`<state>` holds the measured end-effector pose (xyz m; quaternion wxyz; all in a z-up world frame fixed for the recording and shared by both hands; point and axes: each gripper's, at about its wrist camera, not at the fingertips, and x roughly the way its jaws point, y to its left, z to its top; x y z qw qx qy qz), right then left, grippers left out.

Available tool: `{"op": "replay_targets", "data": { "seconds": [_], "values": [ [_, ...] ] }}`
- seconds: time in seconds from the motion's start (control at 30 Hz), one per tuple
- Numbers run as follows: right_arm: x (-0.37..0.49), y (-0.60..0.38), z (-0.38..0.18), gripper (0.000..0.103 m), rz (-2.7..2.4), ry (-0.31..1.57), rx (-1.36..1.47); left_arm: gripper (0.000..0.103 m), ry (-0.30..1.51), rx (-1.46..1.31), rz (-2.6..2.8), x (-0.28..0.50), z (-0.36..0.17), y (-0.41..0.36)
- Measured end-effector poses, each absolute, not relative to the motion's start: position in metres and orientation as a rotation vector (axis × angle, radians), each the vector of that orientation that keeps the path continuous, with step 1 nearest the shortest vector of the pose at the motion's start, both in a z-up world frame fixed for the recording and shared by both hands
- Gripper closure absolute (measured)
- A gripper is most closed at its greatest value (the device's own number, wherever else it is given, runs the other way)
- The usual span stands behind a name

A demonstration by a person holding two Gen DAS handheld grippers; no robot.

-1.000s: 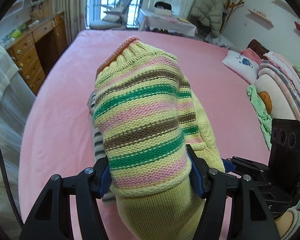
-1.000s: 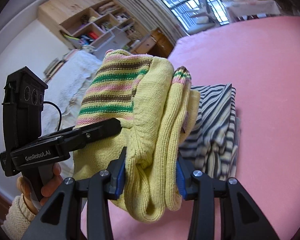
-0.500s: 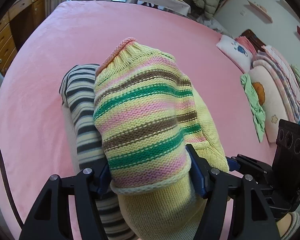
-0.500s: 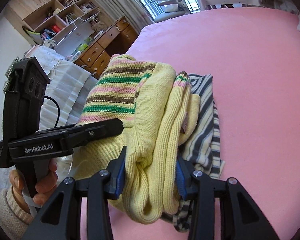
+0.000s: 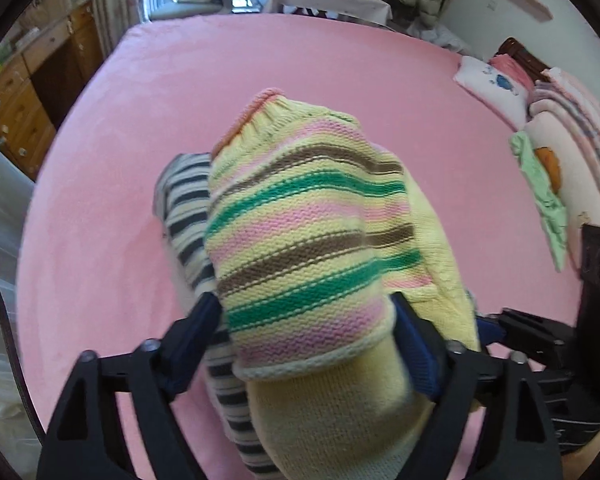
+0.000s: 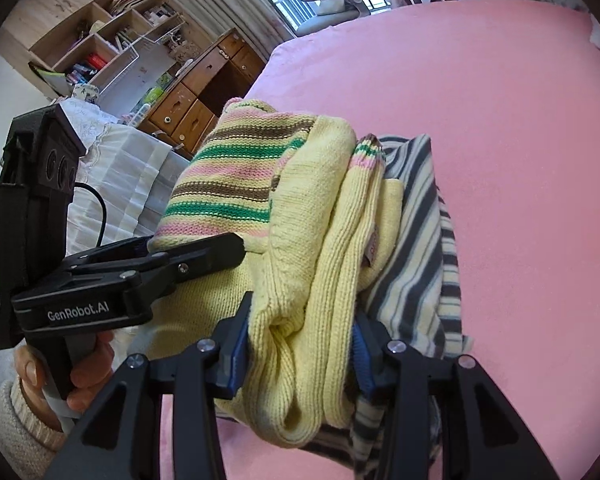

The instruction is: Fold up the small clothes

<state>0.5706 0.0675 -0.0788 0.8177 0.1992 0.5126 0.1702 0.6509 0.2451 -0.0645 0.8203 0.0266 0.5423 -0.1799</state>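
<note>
Sweater: folded yellow knit bundle (image 5: 308,248) with pink, green and brown bands, carried by both grippers above the pink bed (image 5: 260,80).
Left gripper: (image 5: 306,344) clamped across the banded end of the sweater, one blue pad on each side of the fold.
Right gripper: (image 6: 300,344) clamped on the plain yellow layers (image 6: 300,280) at the other side of the same bundle; the left gripper (image 6: 132,280) shows beside it in the right wrist view, close alongside.
Striped garment: a folded grey-and-cream piece (image 6: 420,248) lies on the bed directly under and just beyond the sweater; in the left wrist view its stripes (image 5: 188,216) show to the left of the bundle.
Contact: the sweater's underside appears to touch the striped garment, but the frames do not settle whether it rests there or hangs just over it.
Key relation: the sweater's long axis runs forward from both grippers, roughly in line with the striped garment below; both hands are about equally near.
Judgement: the step in hand looks like stacking the folded sweater on the striped garment.
Risk: uneven release could let the thick layers spring open or slide off the pile.
Other: pillows and folded bedding (image 5: 560,140) sit at the bed's far right edge, well apart.
</note>
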Motion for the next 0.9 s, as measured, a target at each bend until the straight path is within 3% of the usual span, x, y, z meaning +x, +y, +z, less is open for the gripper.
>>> {"op": "replay_targets", "data": {
  "seconds": [0.1,0.23,0.7,0.9],
  "values": [
    [0.57,0.068,-0.078,0.059,0.357,1.104,0.403,0.013,1.157,0.056,-0.355,0.646,-0.063,0.242],
    [0.569,0.072,-0.065,0.05,0.331,1.106,0.34,0.012,1.145,0.109,-0.292,0.631,-0.044,0.233],
    [0.481,0.059,0.055,0.05,0.213,1.026,0.098,0.012,1.075,0.146,-0.108,0.506,0.061,0.223],
    [0.412,0.035,0.105,0.05,0.167,1.02,0.159,0.011,1.057,0.09,-0.123,0.443,0.12,0.216]
  ]
}}
